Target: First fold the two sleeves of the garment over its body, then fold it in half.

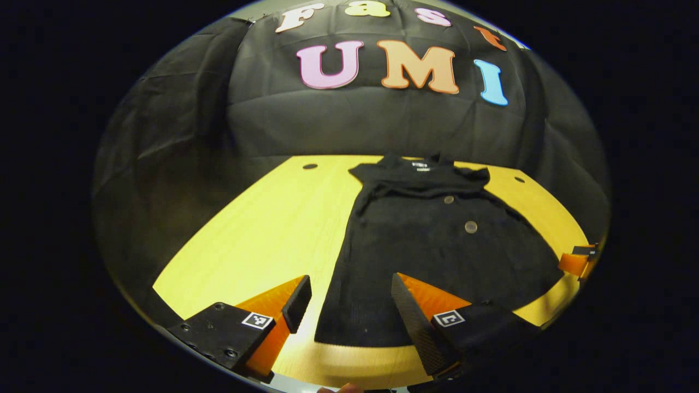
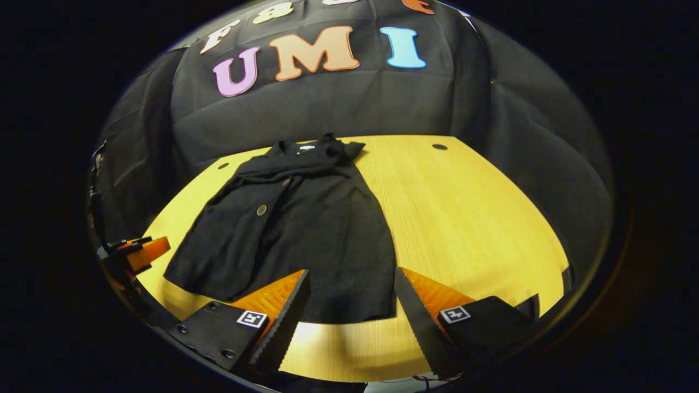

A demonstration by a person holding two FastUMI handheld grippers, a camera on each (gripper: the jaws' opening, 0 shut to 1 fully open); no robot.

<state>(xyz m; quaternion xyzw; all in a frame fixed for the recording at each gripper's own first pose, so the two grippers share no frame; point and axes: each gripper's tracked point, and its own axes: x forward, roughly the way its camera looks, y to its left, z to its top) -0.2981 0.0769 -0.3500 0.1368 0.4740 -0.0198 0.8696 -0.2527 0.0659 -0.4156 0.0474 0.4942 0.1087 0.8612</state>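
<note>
A black knitted button-front garment (image 1: 437, 240) lies flat on the yellow wooden table (image 1: 273, 229), collar toward the booth's far wall and hem toward the near edge. Both sleeves are folded in across the chest, leaving a narrow top and a wider skirt of cloth below; two round buttons show down its front. The left gripper (image 1: 349, 303) hangs spread wide above the hem's left corner, grasping nothing. The right gripper (image 2: 352, 305) likewise stands parted over the hem's right corner, fingers apart from the cloth.

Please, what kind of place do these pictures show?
Probably a recording booth, not a home: a black cloth wall hangs behind a bare yellow wooden table, where a black buttoned garment lies flat before the open right gripper.
</note>
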